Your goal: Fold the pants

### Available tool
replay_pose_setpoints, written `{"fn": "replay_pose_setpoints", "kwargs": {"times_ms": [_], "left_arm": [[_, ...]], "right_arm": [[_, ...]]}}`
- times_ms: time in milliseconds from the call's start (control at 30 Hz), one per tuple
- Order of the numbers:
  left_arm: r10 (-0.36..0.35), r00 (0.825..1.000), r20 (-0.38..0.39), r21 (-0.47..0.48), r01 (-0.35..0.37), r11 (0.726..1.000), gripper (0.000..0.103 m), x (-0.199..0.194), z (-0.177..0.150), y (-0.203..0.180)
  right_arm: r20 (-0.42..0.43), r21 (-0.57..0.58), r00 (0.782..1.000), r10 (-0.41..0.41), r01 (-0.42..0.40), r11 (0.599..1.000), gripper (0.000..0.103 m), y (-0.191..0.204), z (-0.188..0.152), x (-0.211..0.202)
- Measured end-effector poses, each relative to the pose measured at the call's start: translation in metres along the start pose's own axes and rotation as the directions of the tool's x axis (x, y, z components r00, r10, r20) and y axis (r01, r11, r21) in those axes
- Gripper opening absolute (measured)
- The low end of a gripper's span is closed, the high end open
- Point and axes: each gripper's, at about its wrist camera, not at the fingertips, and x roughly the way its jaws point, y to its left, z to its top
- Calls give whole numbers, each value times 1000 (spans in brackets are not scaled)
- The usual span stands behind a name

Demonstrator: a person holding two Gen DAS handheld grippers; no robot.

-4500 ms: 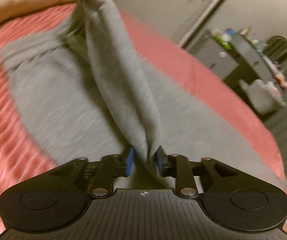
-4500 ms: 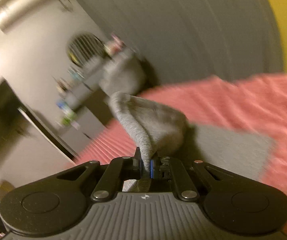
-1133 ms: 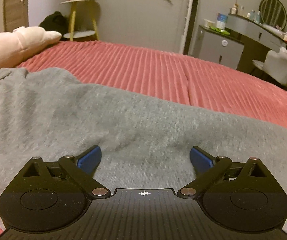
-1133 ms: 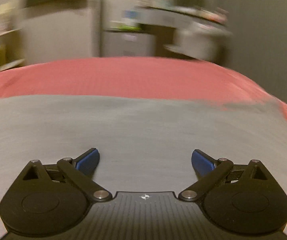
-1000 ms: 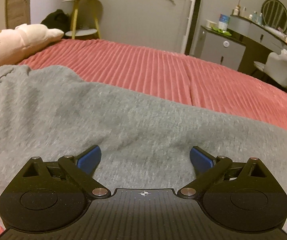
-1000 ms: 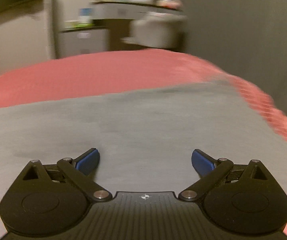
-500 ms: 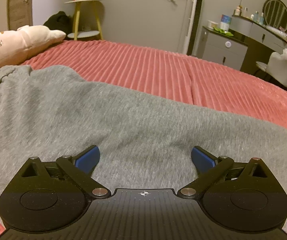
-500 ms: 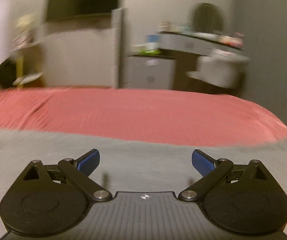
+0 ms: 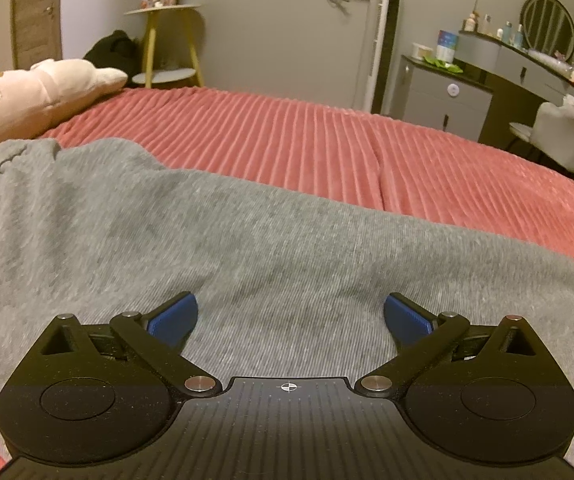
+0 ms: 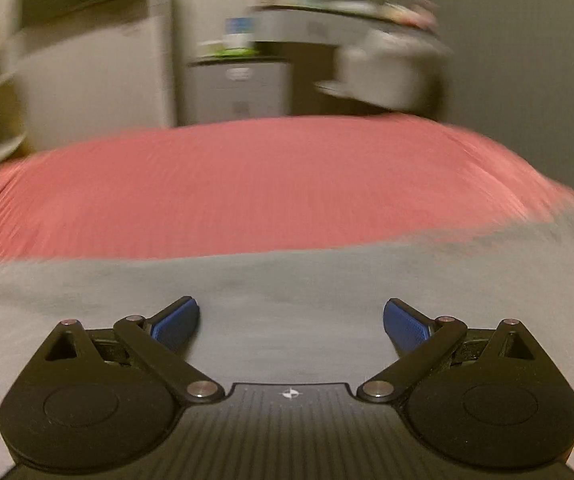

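Grey pants (image 9: 215, 240) lie flat on a red ribbed bedspread (image 9: 307, 148) and fill the lower half of the left wrist view. Their waistband end shows at the far left. My left gripper (image 9: 290, 314) hovers low over the grey cloth, open, with nothing between its blue pads. In the blurred right wrist view the same pants (image 10: 287, 292) spread across the foreground, their far edge running toward the right side of the bed. My right gripper (image 10: 291, 316) is also open and empty just above the fabric.
A pale pink pillow (image 9: 35, 92) rests at the bed's far left. Beyond the bed stand a yellow-legged side table (image 9: 163, 40), a grey dresser (image 9: 447, 96) with bottles and a round mirror, and a light chair (image 9: 567, 136). The bedspread (image 10: 247, 188) stretches beyond the pants.
Both grippers held the pants lifted 4.5 s ago and have since let go; the cloth now lies flat. Over the last second the left barely moved while the right swung sideways.
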Motion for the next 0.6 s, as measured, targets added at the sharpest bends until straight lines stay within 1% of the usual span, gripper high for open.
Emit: {"fn": "replay_pose_setpoints", "kwargs": {"times_ms": [33, 67, 100, 133, 167, 200, 233, 300, 333, 400, 433, 467, 500, 533, 567, 600], "left_arm": [[0, 1000, 0, 1, 0, 1000, 103, 0, 0, 0], [2, 1000, 0, 1, -2, 1000, 103, 0, 0, -1], [5, 1000, 0, 2, -5, 1000, 103, 0, 0, -2], [10, 1000, 0, 6, -10, 1000, 103, -1, 1, -3], [20, 1000, 0, 9, -20, 1000, 103, -2, 1, -5], [24, 1000, 3, 11, -24, 1000, 103, -5, 2, -7], [19, 1000, 10, 13, -19, 1000, 103, -8, 4, -11], [-22, 999, 31, 37, 21, 999, 103, -15, 6, -23], [-46, 998, 43, 68, 43, 997, 103, -19, 7, -32], [-75, 995, 59, 121, 67, 990, 103, -18, 7, -46], [-68, 996, 53, 134, 60, 989, 103, -13, 7, -49], [-35, 999, 39, 140, 29, 990, 103, -4, 8, -48], [7, 999, 32, 126, -11, 992, 103, 7, 10, -43], [36, 999, 38, 94, -39, 995, 103, 14, 11, -35], [55, 997, 55, 32, -57, 998, 103, 21, 14, -19], [93, 993, 74, -42, -90, 995, 103, 24, 17, -3]], "right_arm": [[7, 0, 997, -75, 75, 997, 99, -16, -4, -2], [2, 3, 988, -157, 157, 988, 99, -33, -7, -4], [-22, 33, 975, -219, 220, 975, 99, -52, -10, -7], [-48, 99, 971, -233, 237, 966, 99, -71, -13, -10], [-60, 179, 976, -208, 216, 960, 99, -88, -16, -14], [-56, 228, 981, -188, 196, 954, 99, -97, -16, -19], [-42, 250, 983, -177, 182, 951, 99, -100, -19, -22], [-26, 224, 982, -185, 186, 957, 99, -96, -24, -18], [-14, 182, 979, -204, 203, 962, 99, -92, -28, -16], [25, 126, 973, -230, 225, 966, 99, -74, -24, -8], [28, 119, 971, -238, 233, 965, 99, -71, -25, -8], [30, 122, 971, -238, 233, 965, 99, -72, -27, -7], [30, 132, 973, -230, 224, 966, 99, -77, -22, -4], [34, 146, 976, -216, 209, 967, 99, -79, -25, -11], [39, 160, 979, -202, 193, 968, 99, -83, -27, -11], [42, 168, 980, -192, 183, 969, 99, -84, -28, -13]]}}
